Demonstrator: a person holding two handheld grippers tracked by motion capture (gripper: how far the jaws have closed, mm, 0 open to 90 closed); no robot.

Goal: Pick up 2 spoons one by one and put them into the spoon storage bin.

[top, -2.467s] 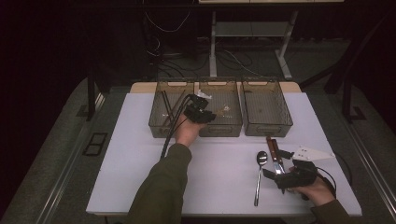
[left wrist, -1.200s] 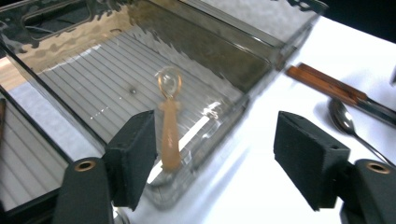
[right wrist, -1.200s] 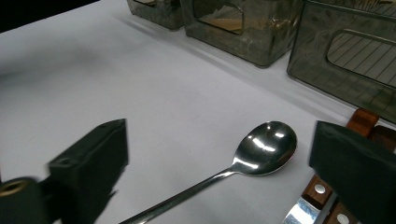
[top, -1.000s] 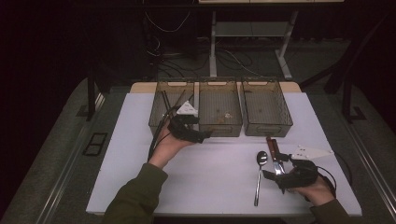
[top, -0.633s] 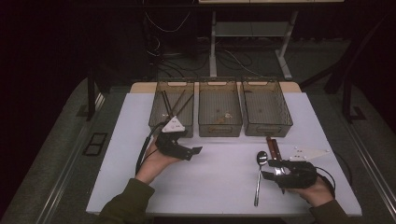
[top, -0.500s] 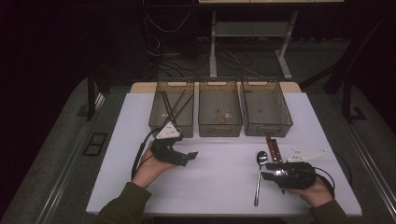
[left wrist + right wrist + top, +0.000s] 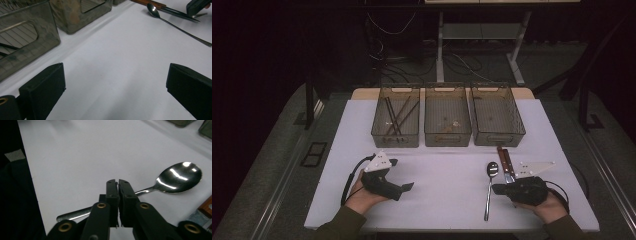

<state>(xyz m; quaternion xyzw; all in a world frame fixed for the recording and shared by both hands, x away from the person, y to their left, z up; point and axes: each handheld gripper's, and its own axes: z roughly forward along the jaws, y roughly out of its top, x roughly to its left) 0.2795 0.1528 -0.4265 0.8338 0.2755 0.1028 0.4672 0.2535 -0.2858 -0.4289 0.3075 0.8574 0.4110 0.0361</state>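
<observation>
On the white table (image 7: 447, 175), right of centre, the spoon (image 7: 490, 180) lies flat beside a knife (image 7: 504, 162). The right gripper (image 7: 499, 189) has just pinched its handle, likely for lifting to a bin (image 7: 447, 122); the left gripper (image 7: 112, 85), empty, has just spread wide.

3 bins (image 7: 448, 131), knife (image 7: 505, 163), tbl (image 7: 447, 175)

A white table (image 7: 452, 165) stands on grey carpet (image 7: 277, 165). At twelve o'clock, a white desk frame (image 7: 477, 35) and loose cables (image 7: 397, 30) sit in a dark room.
</observation>
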